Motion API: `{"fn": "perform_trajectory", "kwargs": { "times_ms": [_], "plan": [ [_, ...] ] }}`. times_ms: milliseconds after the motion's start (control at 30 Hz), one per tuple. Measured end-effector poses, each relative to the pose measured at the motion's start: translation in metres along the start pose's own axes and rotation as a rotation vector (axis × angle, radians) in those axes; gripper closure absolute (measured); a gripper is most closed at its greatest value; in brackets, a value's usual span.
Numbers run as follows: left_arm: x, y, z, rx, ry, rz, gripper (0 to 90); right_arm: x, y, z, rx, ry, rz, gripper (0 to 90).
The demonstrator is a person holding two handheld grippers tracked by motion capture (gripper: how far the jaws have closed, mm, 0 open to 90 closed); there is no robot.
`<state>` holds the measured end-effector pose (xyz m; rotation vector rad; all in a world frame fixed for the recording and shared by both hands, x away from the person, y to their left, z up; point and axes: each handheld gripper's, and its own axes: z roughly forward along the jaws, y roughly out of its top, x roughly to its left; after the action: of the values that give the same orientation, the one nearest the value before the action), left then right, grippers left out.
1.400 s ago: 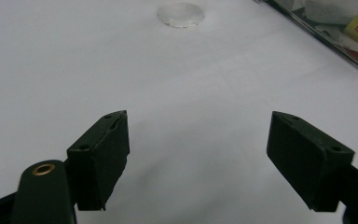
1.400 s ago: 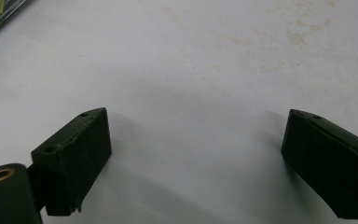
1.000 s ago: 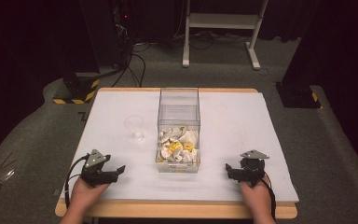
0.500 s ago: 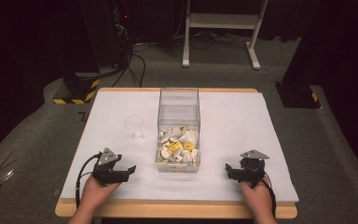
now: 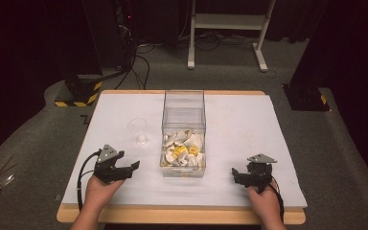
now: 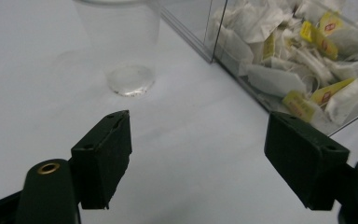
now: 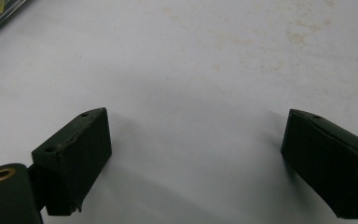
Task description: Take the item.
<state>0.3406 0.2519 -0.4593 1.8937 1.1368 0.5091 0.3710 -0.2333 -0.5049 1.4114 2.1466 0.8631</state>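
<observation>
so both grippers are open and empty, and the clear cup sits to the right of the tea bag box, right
Not quite. The clear cup stands to the left of the tea bag box, on the left gripper side, as the high view shows. The rest holds: the left gripper and the right gripper are both open and empty.

A clear plastic box (image 5: 183, 132) sits at the centre of the white-covered worktop (image 5: 249, 124), holding a heap of paper tea bags with yellow tags (image 5: 184, 151) at its near end. A clear plastic cup (image 5: 138, 131) stands just left of the box, apart from it. The left tool (image 5: 130, 166) rests near the front edge, before the cup; the right tool (image 5: 236, 174) lies right of the box, well apart.
</observation>
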Motion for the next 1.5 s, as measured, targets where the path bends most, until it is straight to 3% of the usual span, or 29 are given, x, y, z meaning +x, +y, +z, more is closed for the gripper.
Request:
{"fn": "perform_trajectory", "kwargs": {
  "times_ms": [133,333,433,700,1500],
  "plan": [
    [-0.006,0.007,-0.006,-0.009,0.011,0.030,23.7,0.000,0.000,0.000,0.000,0.000,0.000,8.1],
    [-0.012,0.014,-0.007,-0.030,-0.032,0.059,23.9,0.000,0.000,0.000,0.000,0.000,-0.001,8.2],
    [-0.011,0.017,-0.006,-0.044,-0.057,0.055,23.9,0.000,0.000,0.000,-0.002,-0.001,-0.001,8.2],
    [-0.013,0.025,-0.008,-0.080,-0.069,0.053,24.8,0.000,0.000,0.000,-0.001,-0.001,-0.001,8.1],
    [-0.044,0.054,0.004,-0.095,-0.121,0.096,25.5,0.000,0.000,0.000,-0.001,-0.001,0.000,8.2]
  ]
}}
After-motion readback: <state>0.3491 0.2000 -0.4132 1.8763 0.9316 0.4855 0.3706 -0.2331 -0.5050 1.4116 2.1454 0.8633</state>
